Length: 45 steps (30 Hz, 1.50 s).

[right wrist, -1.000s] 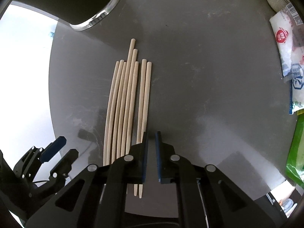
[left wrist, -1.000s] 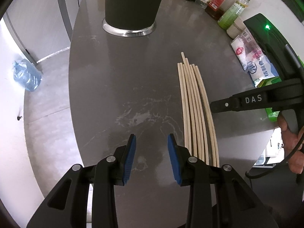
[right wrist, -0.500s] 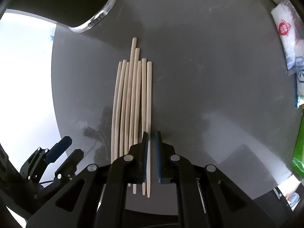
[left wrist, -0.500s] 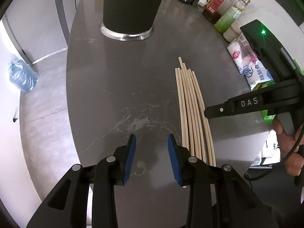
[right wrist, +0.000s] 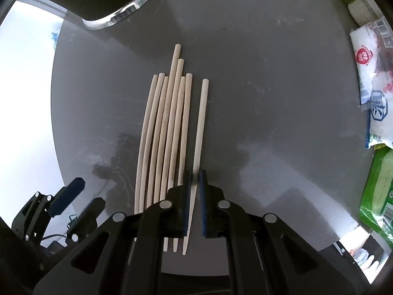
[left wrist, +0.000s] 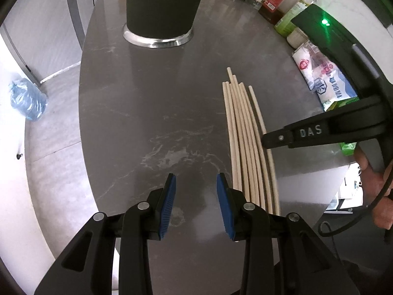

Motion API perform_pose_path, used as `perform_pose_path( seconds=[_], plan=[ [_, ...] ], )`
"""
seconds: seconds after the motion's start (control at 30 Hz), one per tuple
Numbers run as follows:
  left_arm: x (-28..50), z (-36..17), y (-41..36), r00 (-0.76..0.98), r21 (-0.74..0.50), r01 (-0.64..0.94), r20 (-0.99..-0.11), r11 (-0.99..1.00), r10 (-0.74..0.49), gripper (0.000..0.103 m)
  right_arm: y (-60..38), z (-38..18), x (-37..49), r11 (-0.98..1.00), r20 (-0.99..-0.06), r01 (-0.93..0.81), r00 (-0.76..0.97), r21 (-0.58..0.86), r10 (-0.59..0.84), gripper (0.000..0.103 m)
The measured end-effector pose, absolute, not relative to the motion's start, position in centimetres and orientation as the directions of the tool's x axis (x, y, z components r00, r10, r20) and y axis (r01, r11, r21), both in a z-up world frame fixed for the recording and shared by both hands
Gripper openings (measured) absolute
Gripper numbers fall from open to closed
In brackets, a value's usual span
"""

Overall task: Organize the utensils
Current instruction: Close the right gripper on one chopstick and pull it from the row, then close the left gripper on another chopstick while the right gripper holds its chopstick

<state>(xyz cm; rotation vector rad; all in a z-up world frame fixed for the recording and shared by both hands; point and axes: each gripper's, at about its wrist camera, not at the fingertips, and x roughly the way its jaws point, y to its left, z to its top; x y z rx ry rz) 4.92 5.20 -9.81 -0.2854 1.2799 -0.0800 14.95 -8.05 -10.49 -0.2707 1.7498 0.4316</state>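
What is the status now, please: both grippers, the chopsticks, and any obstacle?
Left gripper open, empty, beside the bundle. Right gripper shut on the rightmost chopstick, set apart from the other chopsticks on the table. Nothing blocking.

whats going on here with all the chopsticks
A person is sorting wooden chopsticks on a round grey table with handheld tongs in each hand. The right tongs have just been closing and are now shut on the rightmost chopstick, which sits slightly apart from the other chopsticks lying side by side. The left tongs hover open beside the bundle, holding nothing. A tall dark container with a metal base stands at the far side of the table.
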Motion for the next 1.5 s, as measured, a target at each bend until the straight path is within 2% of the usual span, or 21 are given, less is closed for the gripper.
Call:
perform_pose_path(
  seconds=[0.2,0.5,0.77,1.5],
  plan=[
    [5.5,-10.2,4.4,0.272,-0.239,-0.094,-0.94,0.966,-0.206,0.033,-8.4,-10.6,16.4,0.903,-0.968,-0.389,-0.23,0.183,0.098,0.005],
    [7.2,-10.2,2.5,0.241,-0.186,-0.087,-0.957,0.979,-0.16,0.033,-12.7,-7.9,18.5,0.877,-0.935,-0.345,-0.239,0.335,0.264,0.005],
    [8.3,-10.2,1.6,0.216,-0.141,-0.114,-0.97,0.983,-0.114,0.033,-14.3,-7.1,16.7,0.835,-0.903,-0.353,-0.247,0.423,0.352,0.005],
    [9.5,-10.8,0.3,0.143,-0.054,-0.099,-0.989,0.994,-0.04,0.033,-14.8,-9.1,17.5,0.808,-0.871,-0.339,-0.289,0.481,0.397,0.005]
  ],
)
